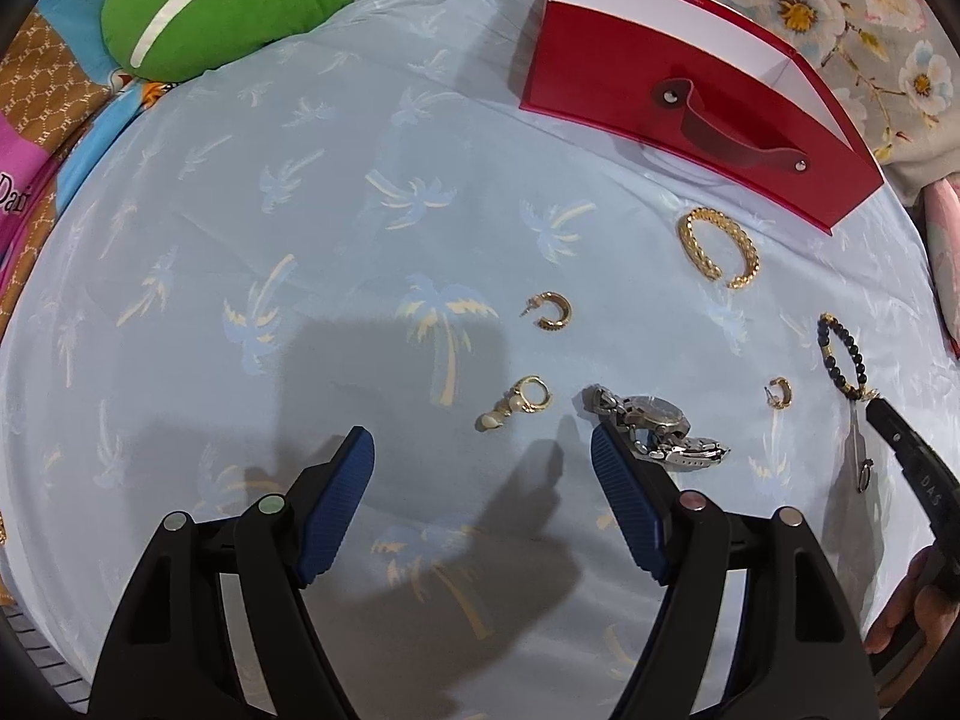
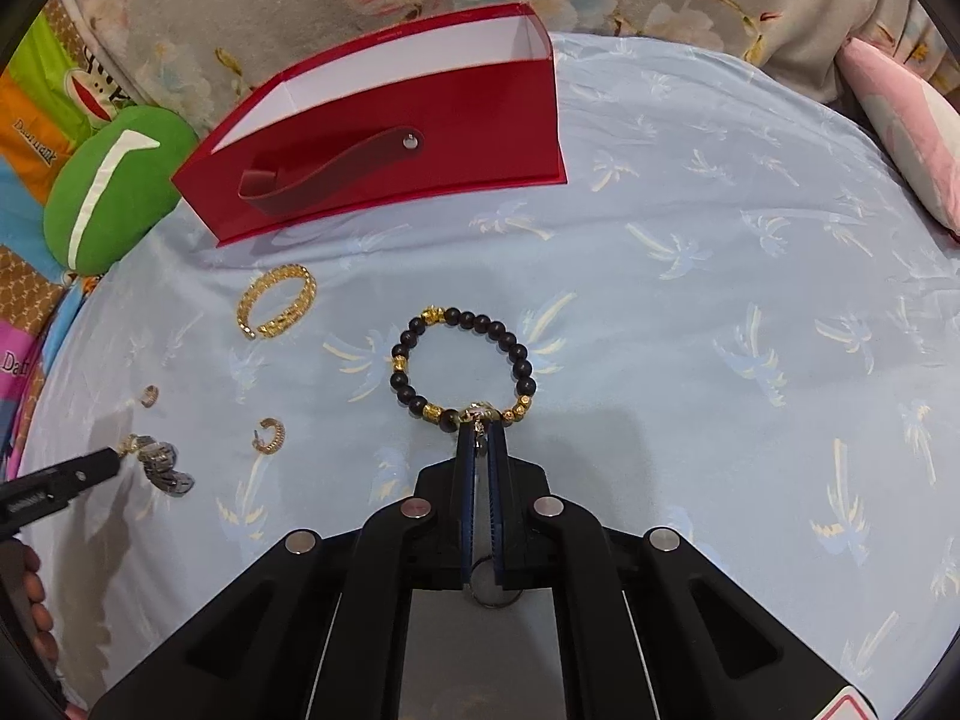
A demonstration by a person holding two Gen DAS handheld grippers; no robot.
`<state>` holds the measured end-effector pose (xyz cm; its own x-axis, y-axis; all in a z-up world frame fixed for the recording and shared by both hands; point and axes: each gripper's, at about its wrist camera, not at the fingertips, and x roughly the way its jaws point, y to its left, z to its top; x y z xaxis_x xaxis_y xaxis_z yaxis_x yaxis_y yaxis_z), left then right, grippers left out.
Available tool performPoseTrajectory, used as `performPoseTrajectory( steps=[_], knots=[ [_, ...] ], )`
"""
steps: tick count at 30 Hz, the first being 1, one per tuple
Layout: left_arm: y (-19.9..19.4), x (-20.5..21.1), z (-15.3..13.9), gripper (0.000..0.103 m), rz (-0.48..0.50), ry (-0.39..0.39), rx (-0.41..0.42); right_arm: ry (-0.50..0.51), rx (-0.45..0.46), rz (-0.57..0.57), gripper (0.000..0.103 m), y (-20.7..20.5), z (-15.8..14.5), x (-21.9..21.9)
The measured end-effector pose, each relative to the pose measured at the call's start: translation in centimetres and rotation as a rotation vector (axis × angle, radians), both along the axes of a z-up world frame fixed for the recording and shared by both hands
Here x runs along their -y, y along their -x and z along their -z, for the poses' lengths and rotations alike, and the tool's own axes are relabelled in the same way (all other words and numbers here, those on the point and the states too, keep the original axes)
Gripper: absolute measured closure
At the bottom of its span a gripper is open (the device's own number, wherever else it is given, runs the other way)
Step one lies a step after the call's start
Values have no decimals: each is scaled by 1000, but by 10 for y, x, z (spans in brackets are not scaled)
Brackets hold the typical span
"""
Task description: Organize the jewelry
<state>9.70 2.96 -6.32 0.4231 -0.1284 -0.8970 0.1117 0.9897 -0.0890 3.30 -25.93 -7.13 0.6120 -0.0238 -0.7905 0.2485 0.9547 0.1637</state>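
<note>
Cloth: pale blue palm-print fabric [image 2: 690,312] beneath everything
Box: open red card box [image 2: 420,138], far side
Left gripper [image 1: 483,468]: spread wide, empty, beside steel watch [image 1: 660,420]
Right gripper [image 2: 480,426]: clenched on black-and-gold bead bracelet [image 2: 516,354], lying flat on cloth

Pale blue palm-print sheet [image 1: 240,300] beside floral bedding [image 2: 300,12].
</note>
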Motion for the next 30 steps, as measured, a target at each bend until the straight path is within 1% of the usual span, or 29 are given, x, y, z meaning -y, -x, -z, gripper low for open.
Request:
performPoseTrajectory(
  steps=[6,9,12,15,16,21,24,25,29,30],
  knots=[
    [3,6,3,31,29,-6,3,-8,57,3,100,8,-24,1],
    [2,6,6,31,40,-4,-1,-9,70,-7,100,9,-32,-2],
    [1,4,9,36,45,-1,11,-13,72,-20,100,10,-33,-7],
    [-1,5,9,45,55,-22,31,-20,66,-30,100,10,-31,-11],
    [-2,5,9,51,54,-28,39,-20,63,-32,100,10,-31,-12],
    [-6,8,9,59,67,-55,71,-21,60,-40,100,8,-30,-17],
    [-6,11,9,70,77,-68,91,-20,58,-41,100,8,-30,-18],
    [-6,12,9,77,85,-68,93,-20,58,-41,100,8,-30,-19],
    [-6,11,8,95,98,-43,82,-20,56,-42,100,8,-29,-19],
    [-6,10,8,98,96,-31,74,-19,57,-43,100,8,-29,-19]
  ],
)
